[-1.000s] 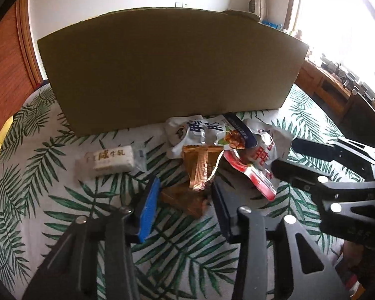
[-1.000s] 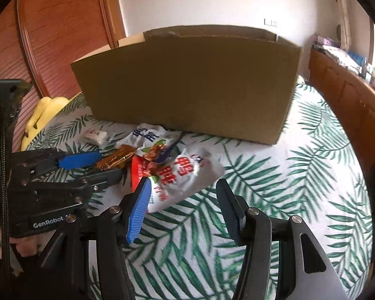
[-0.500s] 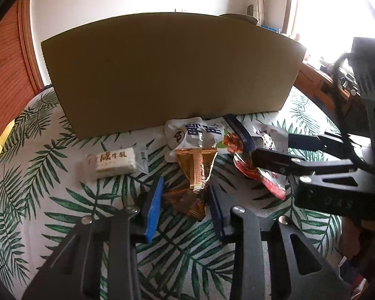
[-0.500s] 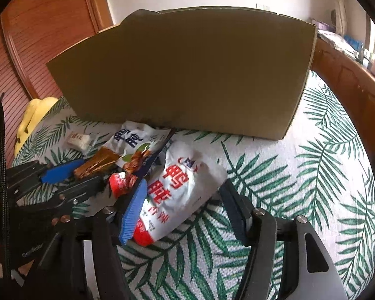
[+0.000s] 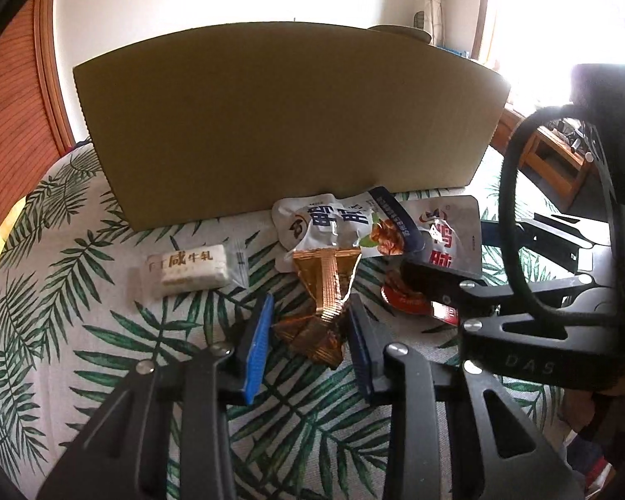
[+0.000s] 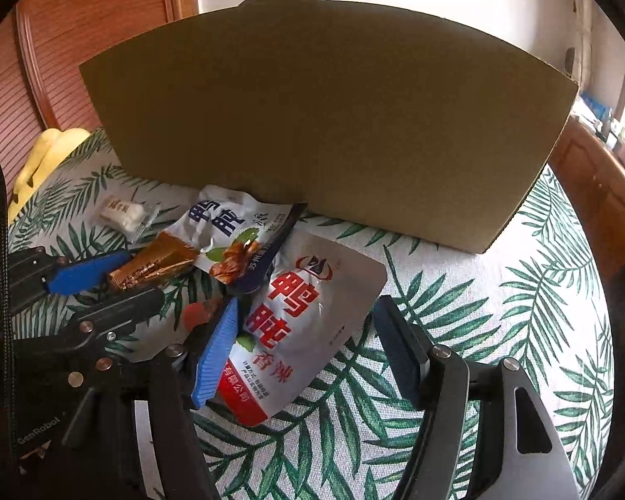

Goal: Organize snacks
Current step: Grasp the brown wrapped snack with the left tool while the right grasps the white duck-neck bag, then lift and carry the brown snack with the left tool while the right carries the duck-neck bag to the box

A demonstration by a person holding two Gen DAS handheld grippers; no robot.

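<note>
**A:** What has changed on your side?

**B:** On my left gripper (image 5: 308, 343) the jaws have just been closing around the crinkled gold foil snack wrapper (image 5: 318, 312). The wrapper sits between the blue pads, and they look to be touching its crumpled lower end. I judge that as a light pinch, not yet a firm one. My right gripper (image 6: 304, 350) has come in lower over the silver pouch with red characters (image 6: 308, 312), and its jaws have just been opening wider. The pouch lies between them with nothing pressed.

**A:** So what does that mean for the sorting?

**B:** I think two pickups are starting together: the foil wrapper on the left, the silver pouch on the right. Every snack is still on the palm-leaf print cloth (image 5: 104, 333), in front of the tall brown cardboard box (image 5: 287, 125). Nothing is in the box yet, as far as I can see.

**A:** How are the hands posed?

**B:** Both point steeply downward at the pile, side by side, the right one just beside my left in the left wrist view. The blue finger of the right gripper rests over the pouch's left edge.

**A:** Anything else nearby?

**B:** A white and blue pouch (image 5: 337, 229) overlaps both targets, so lifting may drag it. A small white wrapped bar (image 5: 191, 268) lies apart on the left.
</note>
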